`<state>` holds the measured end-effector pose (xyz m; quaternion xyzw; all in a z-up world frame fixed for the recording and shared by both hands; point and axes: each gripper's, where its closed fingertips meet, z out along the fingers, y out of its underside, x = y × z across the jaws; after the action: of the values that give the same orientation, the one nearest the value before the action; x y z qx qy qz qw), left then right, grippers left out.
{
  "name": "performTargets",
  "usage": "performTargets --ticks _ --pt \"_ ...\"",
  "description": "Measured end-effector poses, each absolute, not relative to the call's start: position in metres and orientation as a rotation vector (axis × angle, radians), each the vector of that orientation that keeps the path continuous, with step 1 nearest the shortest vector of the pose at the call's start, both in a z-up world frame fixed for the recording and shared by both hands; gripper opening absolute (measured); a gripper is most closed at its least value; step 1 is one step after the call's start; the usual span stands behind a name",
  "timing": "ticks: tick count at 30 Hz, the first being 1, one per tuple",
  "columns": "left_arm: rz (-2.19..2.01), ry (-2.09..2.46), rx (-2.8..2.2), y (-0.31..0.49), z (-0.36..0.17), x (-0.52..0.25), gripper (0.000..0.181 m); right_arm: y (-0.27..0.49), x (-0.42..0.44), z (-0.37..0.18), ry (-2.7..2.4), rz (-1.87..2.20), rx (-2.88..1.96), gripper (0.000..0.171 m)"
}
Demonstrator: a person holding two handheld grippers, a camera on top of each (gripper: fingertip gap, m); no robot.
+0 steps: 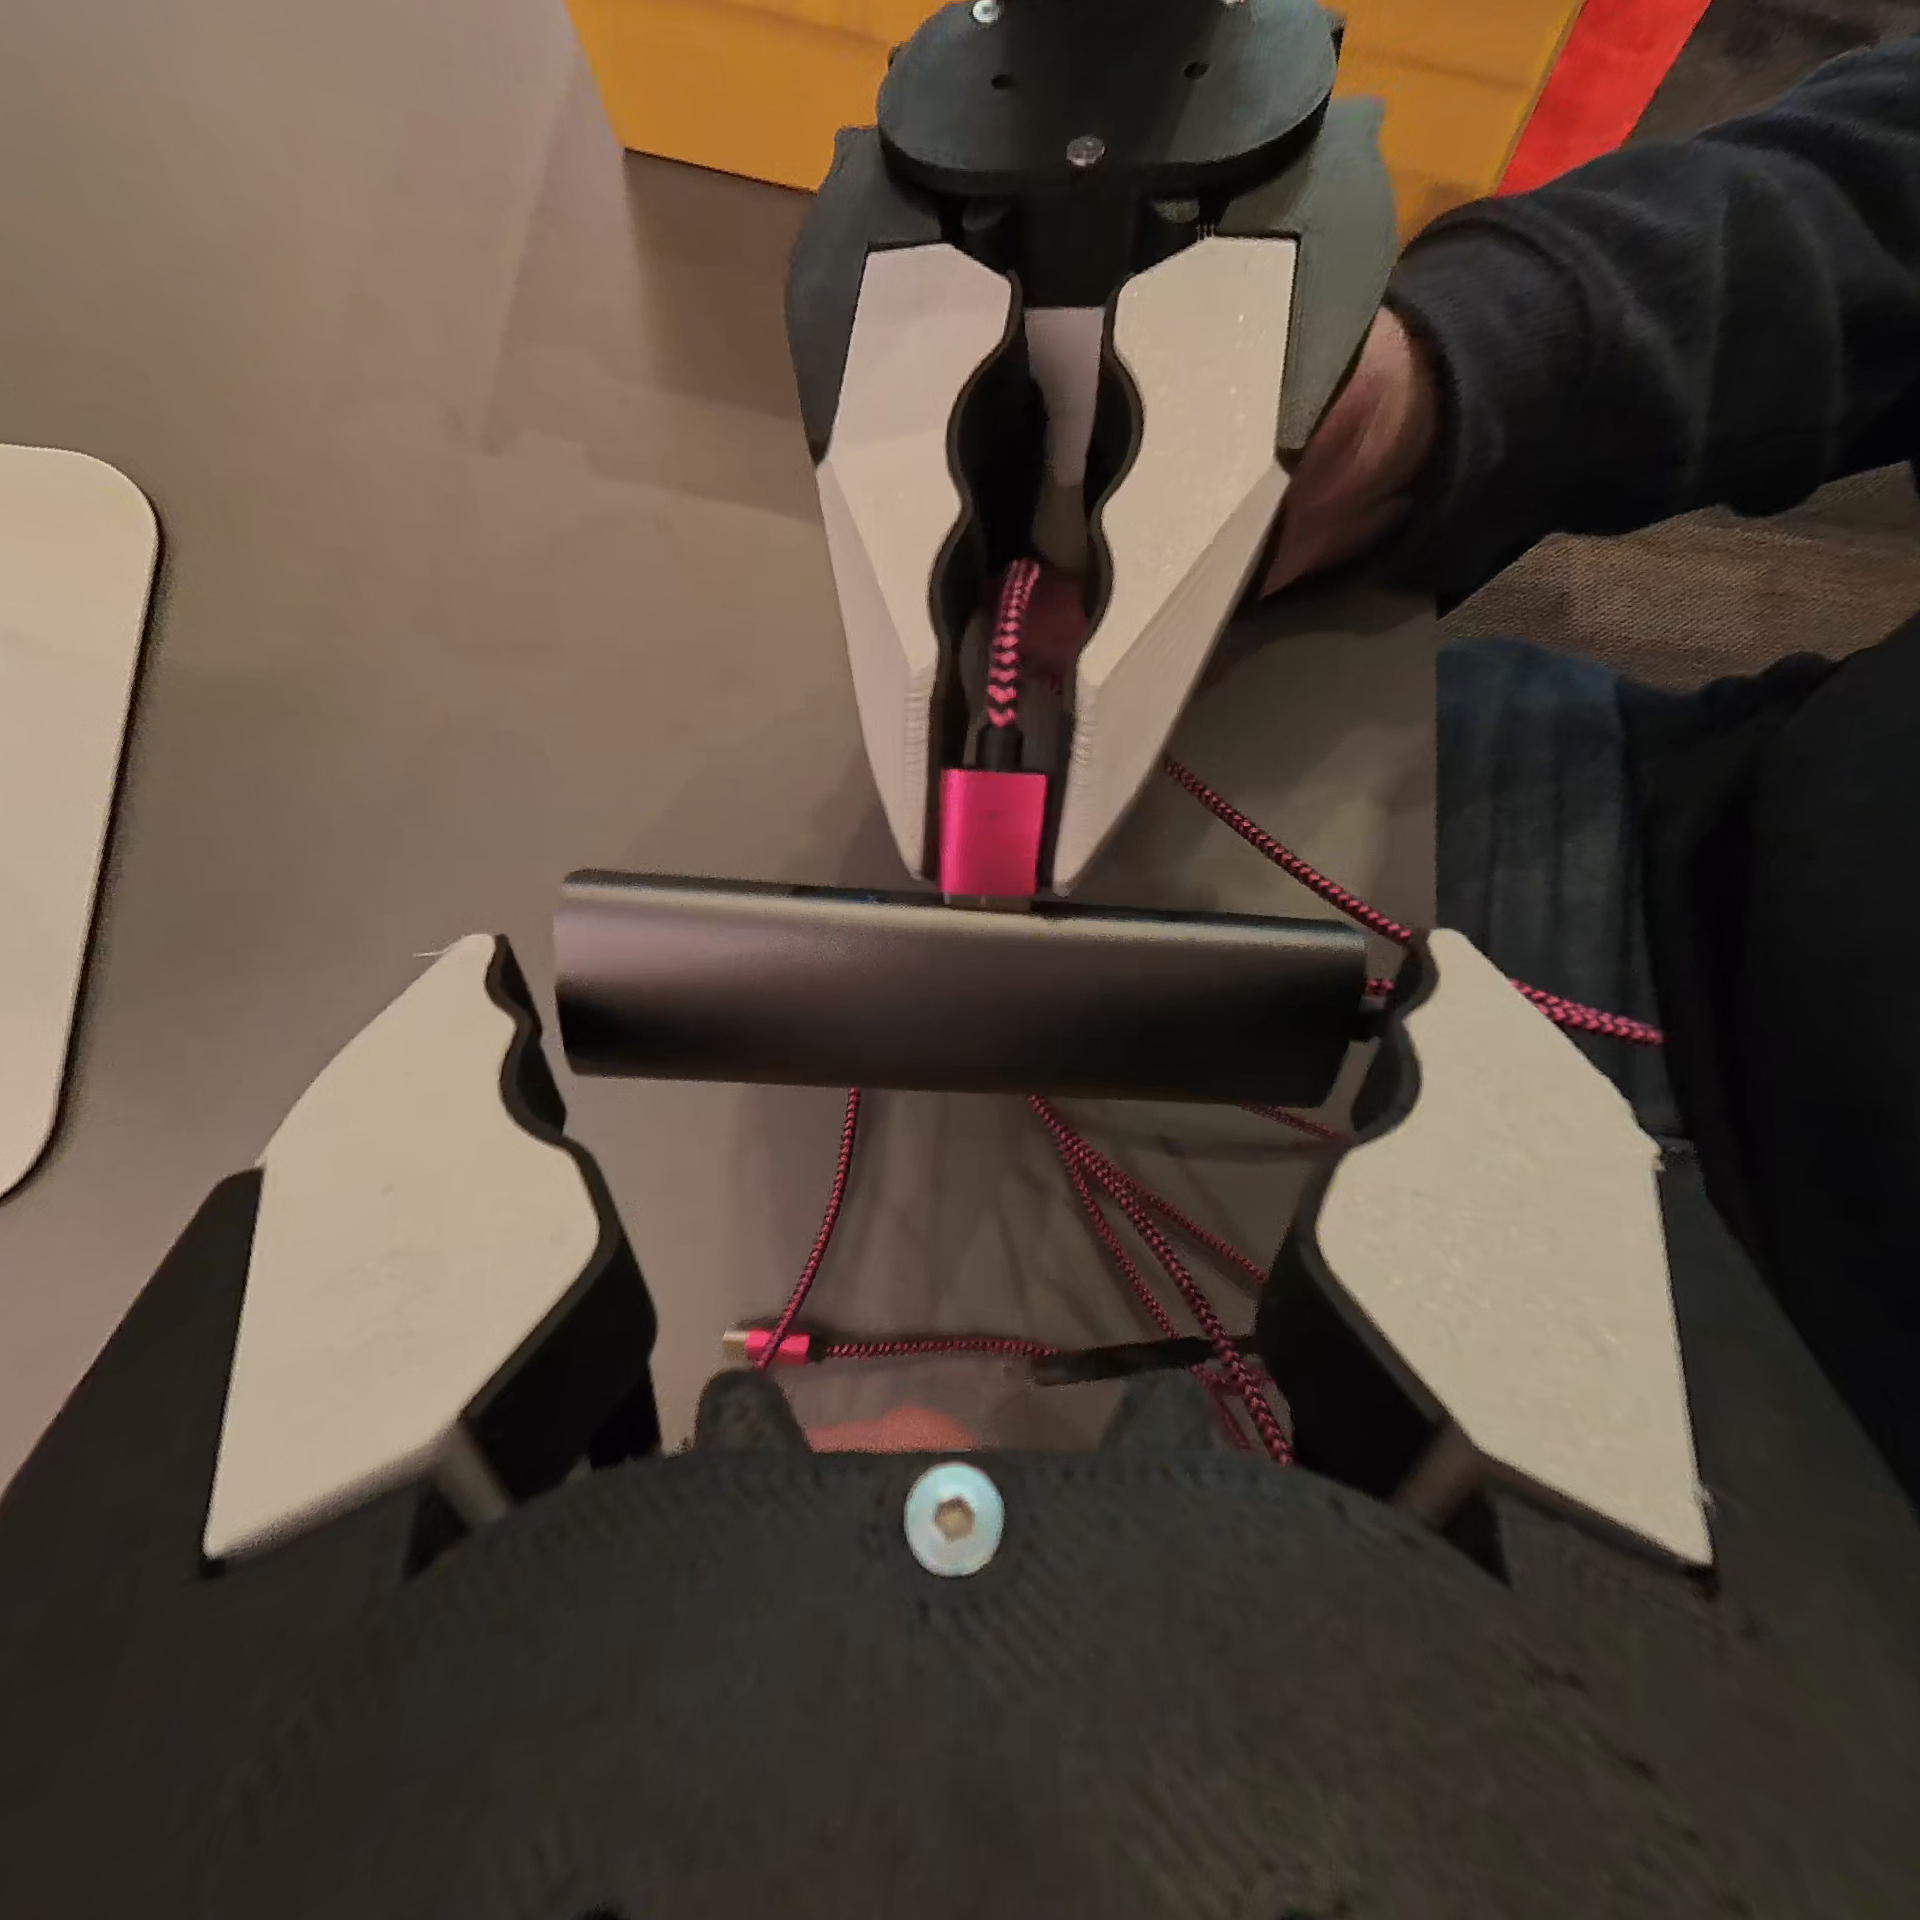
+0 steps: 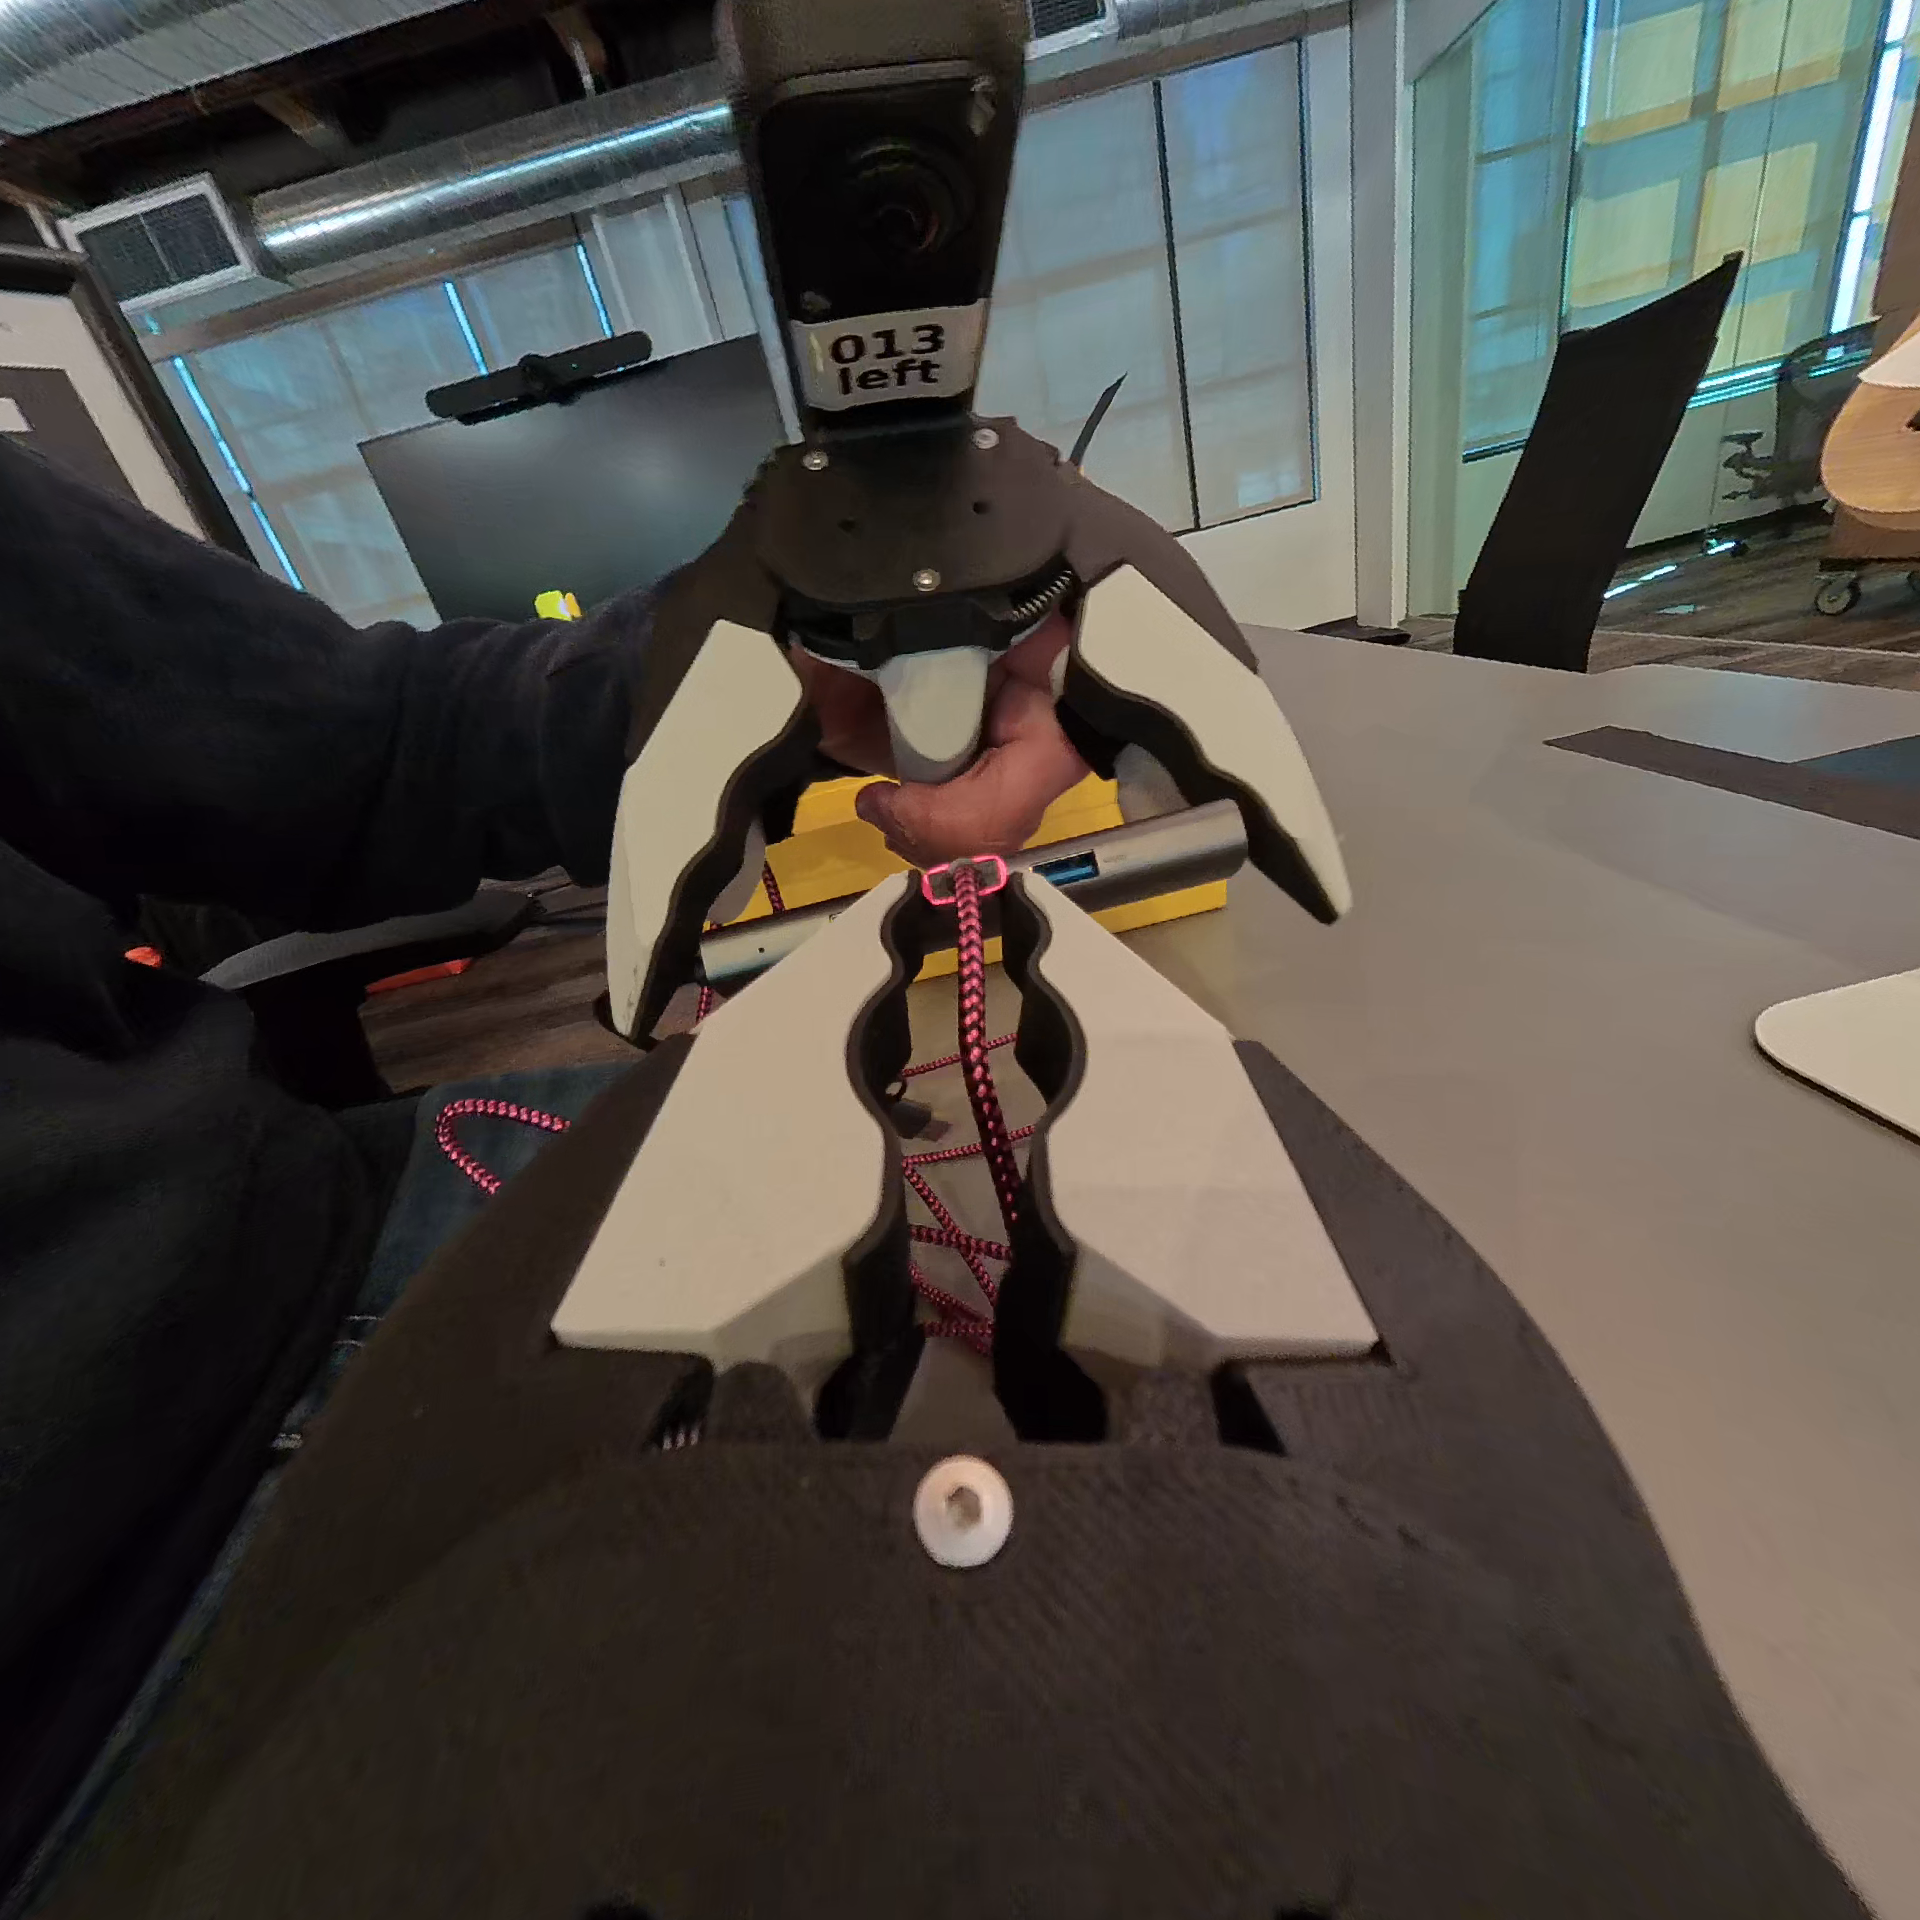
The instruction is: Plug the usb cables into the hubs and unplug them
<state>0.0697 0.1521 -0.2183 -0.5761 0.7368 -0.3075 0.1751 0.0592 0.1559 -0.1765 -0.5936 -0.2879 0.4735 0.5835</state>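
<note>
Hub (image 1: 961, 997) spanning left claw (image 1: 961, 1023), gripped end to end above worktop (image 1: 416, 623). Pink plug (image 1: 989, 836) pinched in right claw (image 1: 987, 883), seated against hub's upper edge; cable (image 1: 1003, 665) trailing between fingers.

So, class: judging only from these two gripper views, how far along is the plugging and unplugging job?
Done: the left gripper has the hub lifted between its fingers. In hand: the right gripper is shut on the pink plug, which meets the hub's port edge; whether it is going in or coming out cannot be told. Left: a second pink plug lies loose on the table.
</note>
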Motion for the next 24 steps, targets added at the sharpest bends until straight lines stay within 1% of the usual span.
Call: performTargets --ticks 6,11,12,24 --pt "-0.698 2.15 -1.554 0.154 -0.221 0.07 0.146 0.157 0.057 -0.18 -0.669 1.107 -1.397 0.012" --pt "-0.708 2.162 -1.583 0.154 -0.222 0.072 0.14 0.157 0.059 -0.179 -0.652 1.116 -1.391 0.012" --pt "-0.711 2.161 -1.592 0.154 -0.221 0.072 0.136 0.156 0.059 -0.18 -0.662 1.118 -1.389 0.012" --pt "-0.743 2.275 -1.653 0.15 -0.226 0.061 0.135 0.156 0.052 -0.183 -0.791 0.966 -1.406 0.013"
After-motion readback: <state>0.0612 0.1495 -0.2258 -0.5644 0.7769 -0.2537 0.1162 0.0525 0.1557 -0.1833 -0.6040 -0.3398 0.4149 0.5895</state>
